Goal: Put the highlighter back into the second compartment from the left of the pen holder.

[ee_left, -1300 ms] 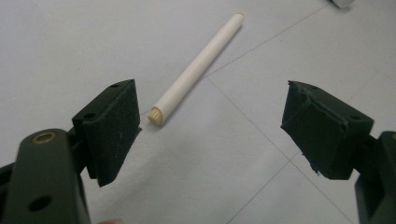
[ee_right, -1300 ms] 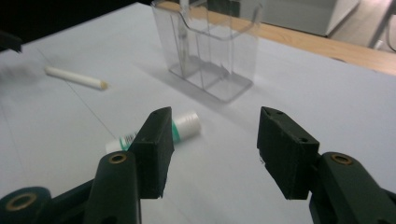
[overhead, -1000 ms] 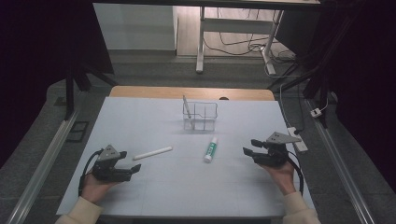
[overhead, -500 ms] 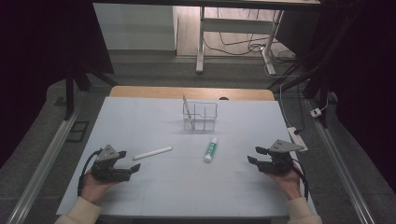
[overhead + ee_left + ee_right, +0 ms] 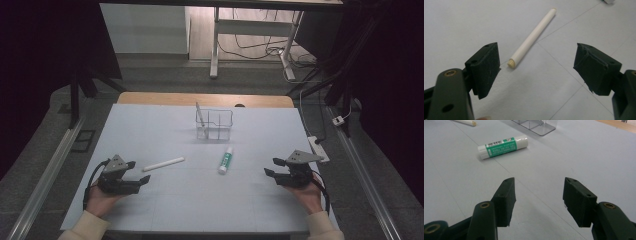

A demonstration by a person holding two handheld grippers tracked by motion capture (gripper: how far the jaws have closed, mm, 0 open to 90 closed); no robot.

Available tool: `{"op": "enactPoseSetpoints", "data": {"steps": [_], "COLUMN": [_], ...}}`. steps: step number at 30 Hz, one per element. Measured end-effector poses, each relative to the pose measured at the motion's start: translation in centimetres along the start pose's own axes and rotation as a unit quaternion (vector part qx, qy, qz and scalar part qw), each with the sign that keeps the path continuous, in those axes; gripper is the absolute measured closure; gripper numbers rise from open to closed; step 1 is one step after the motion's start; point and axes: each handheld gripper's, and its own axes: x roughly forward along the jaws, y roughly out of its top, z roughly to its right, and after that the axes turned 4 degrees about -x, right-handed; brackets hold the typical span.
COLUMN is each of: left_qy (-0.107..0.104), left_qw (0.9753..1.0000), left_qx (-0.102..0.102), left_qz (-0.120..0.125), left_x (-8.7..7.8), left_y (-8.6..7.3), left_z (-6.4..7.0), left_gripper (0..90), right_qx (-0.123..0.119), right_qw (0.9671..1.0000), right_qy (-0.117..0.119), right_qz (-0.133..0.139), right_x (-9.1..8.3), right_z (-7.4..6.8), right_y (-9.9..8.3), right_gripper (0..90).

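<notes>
The left gripper [image 5: 141,174] rests low at the near left of the pale blue table [image 5: 150,125], held in the person's left hand [image 5: 100,200], its jaws spread wide with nothing between them. Just ahead of its tips lies a white stick [image 5: 163,164], flat on the table and pointing away to the right. In the left gripper view the near, cream-coloured end of the stick sits just beyond the left jaw, close to it but apart, and the stick runs up and away from there.

The right gripper [image 5: 272,167] sits at the near right of the table, held in the right hand [image 5: 306,192], jaws likewise parted and empty. A green and white glue stick [image 5: 226,160] lies on its side between the two grippers, nearer the right one yet well clear of its jaws. In the right gripper view it lies ahead and to the left of the jaws, label up, white cap pointing right.

Farther back, near the middle of the table, stands a clear plastic organiser [image 5: 214,125] with several compartments, upright. A thin pale item leans in its left compartment; what it is cannot be told
</notes>
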Motion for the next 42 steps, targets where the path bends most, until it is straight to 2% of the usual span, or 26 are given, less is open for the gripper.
{"op": "enactPoseSetpoints", "data": {"steps": [4,7,16,18,21,26,28,32,38,42], "left_qy": [0.005,0.009,0.005,0.008,0.001,0.001,-0.003,-0.01,-0.023,-0.024], "left_qw": [1.0,0.9998,0.9992,0.9987,0.9981,0.9962,0.9943,0.9906,0.9858,0.9831], "left_qx": [0.003,0.015,0.037,0.047,0.051,0.058,0.066,0.086,0.109,0.12], "left_qz": [0.004,0.004,-0.01,-0.02,-0.035,-0.064,-0.084,-0.106,-0.126,-0.136], "left_x": [-0.1,-0.2,-0.8,-0.5,0.1,1.3,1.9,2.8,4.1,5.0], "left_y": [0.3,0.9,2.8,3.3,3.9,5.0,5.5,6.2,7.3,7.9], "left_z": [0.0,0.0,-0.3,-0.5,-0.8,-1.2,-1.2,-0.9,-0.4,0.0], "left_gripper": [21.1,21.6,24.0,24.6,25.5,25.9,25.3,26.6,28.8,29.2], "right_qx": [-0.003,-0.002,-0.003,-0.004,-0.007,-0.007,-0.006,-0.005,-0.005,-0.006], "right_qw": [1.0,1.0,1.0,1.0,0.9999,0.9999,1.0,1.0,0.9999,0.9999], "right_qy": [0.0,0.001,0.005,0.007,0.007,0.006,0.005,0.005,0.006,0.01], "right_qz": [0.001,0.002,-0.002,-0.003,-0.005,-0.004,-0.005,-0.007,-0.011,-0.012], "right_x": [0.0,0.0,0.2,0.2,0.2,0.1,0.1,0.2,0.3,0.4], "right_z": [0.0,0.0,-0.1,-0.1,-0.1,0.0,0.0,0.0,0.0,0.0], "right_y": [0.1,0.1,0.2,0.2,0.2,0.3,0.3,0.2,0.2,0.2], "right_gripper": [43.0,42.9,42.7,42.8,42.7,42.5,41.3,40.7,40.6,40.3]}}
